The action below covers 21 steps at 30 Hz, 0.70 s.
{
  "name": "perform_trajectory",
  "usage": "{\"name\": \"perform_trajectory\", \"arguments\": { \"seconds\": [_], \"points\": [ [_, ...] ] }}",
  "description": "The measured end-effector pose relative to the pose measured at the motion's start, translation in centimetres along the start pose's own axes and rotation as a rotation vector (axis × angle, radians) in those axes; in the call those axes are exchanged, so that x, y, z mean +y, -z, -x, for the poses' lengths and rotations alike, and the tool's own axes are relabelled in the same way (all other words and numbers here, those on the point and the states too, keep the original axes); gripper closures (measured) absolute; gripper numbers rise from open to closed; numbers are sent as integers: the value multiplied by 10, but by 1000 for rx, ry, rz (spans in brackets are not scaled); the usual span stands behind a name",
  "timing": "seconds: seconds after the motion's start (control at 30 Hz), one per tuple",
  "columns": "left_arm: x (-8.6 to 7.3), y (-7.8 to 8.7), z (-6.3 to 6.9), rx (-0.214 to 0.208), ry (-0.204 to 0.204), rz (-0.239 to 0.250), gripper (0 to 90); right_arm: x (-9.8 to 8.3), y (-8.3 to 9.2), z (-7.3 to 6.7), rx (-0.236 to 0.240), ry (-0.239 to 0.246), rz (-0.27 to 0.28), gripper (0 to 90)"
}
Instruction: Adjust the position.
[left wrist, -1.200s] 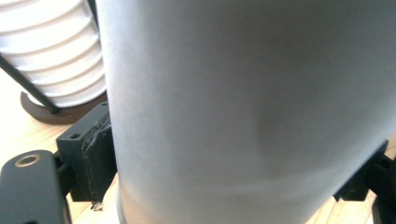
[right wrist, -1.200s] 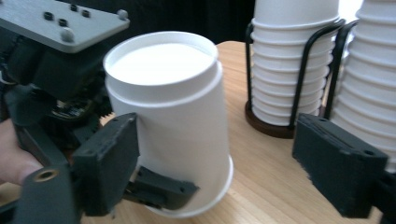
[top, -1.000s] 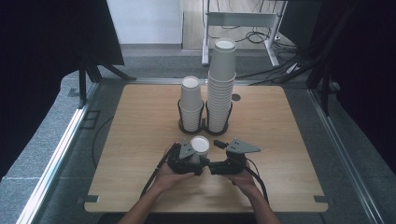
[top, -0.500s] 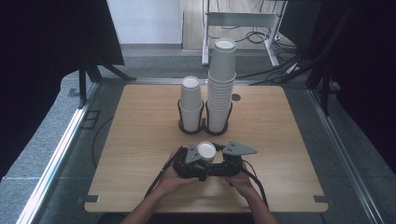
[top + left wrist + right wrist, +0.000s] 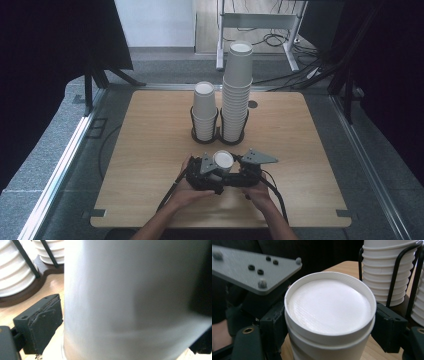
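Cups (image 5: 222, 164) before racked stacks (image 5: 236, 95) (two) — near.

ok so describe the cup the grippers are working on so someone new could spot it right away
Start at the wooden table and find the two stacks of white paper cups in the black wire holder at its middle. Come toward the person's hands at the near edge: the cup stands upside down between the two black grippers. Unlike its neighbours, it sits apart from the holder, down by the hands.

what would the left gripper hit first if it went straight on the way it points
The white paper cup, almost at once: it stands between the left gripper's jaws, which have just been opening.
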<state>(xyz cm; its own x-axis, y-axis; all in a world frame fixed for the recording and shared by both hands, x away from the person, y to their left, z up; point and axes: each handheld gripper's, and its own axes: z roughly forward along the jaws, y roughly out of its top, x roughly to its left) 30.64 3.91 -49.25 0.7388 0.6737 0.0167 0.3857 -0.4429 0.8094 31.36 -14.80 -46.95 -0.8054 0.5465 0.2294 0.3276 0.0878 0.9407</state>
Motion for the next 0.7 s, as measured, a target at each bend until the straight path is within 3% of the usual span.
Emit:
{"name": "perform_trajectory", "arguments": {
  "seconds": [0.1, 0.33, 0.47, 0.7],
  "points": [
    [0, 0, -1, -11, 4, 3, 37, -1, 2, 4, 13, -47, 25, 236],
    [1, 4, -1, -29, -7, 15, 50, -1, 6, 8, 41, -102, 65, 235],
    [1, 5, -2, -58, 2, 13, 56, -2, 6, 6, 47, -92, 75, 236],
    [2, 6, -2, -65, -24, 5, 91, -2, 6, 6, 49, -82, 80, 234]
  ]
}}
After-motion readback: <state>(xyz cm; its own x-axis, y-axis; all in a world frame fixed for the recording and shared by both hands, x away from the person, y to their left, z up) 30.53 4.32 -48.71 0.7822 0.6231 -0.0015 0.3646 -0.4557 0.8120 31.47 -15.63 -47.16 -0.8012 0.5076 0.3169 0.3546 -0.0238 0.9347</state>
